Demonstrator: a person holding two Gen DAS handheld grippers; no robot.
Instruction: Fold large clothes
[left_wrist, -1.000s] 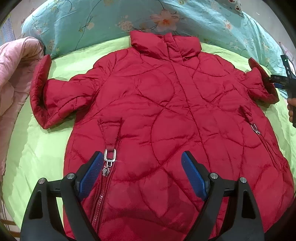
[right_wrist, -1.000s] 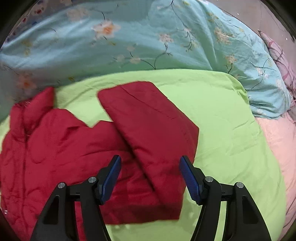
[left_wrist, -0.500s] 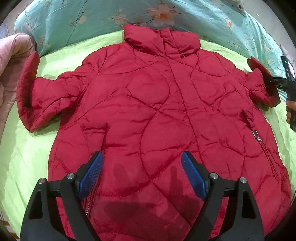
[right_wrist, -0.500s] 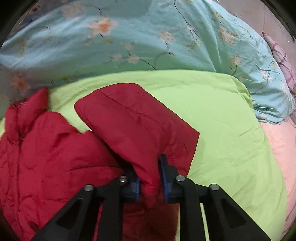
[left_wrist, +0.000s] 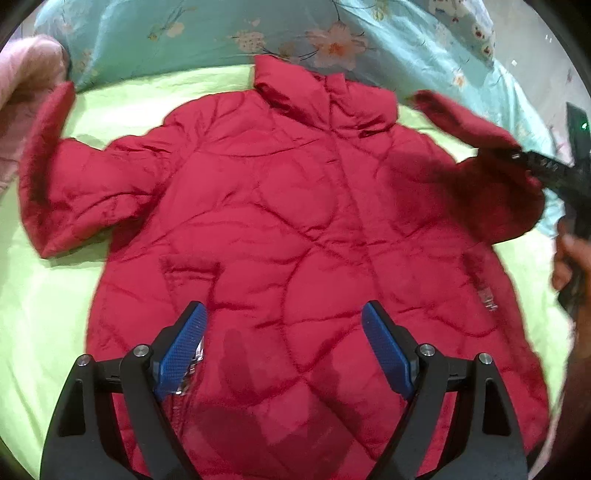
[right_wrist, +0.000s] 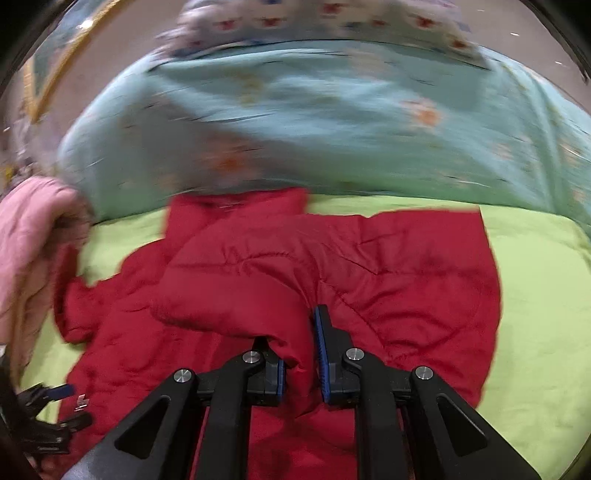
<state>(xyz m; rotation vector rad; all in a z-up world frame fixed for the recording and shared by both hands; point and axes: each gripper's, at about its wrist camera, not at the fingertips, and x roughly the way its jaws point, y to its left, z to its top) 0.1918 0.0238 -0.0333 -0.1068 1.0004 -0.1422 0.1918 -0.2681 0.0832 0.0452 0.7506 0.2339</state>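
Two grippers: right gripper (right_wrist: 301, 354) clamps the red quilted jacket's (left_wrist: 280, 229) sleeve (right_wrist: 332, 266); left gripper (left_wrist: 282, 349) hangs open above its lower front, lime sheet (left_wrist: 44, 314) beneath.

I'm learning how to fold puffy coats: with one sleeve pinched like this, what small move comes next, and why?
Probably carry the pinched sleeve inward across the chest of the red jacket and lay it flat there. The right gripper is shut on the sleeve's fabric and has it lifted, while the jacket lies spread front-up on the green sheet. The left gripper hovers open over the hem, free to steady it.
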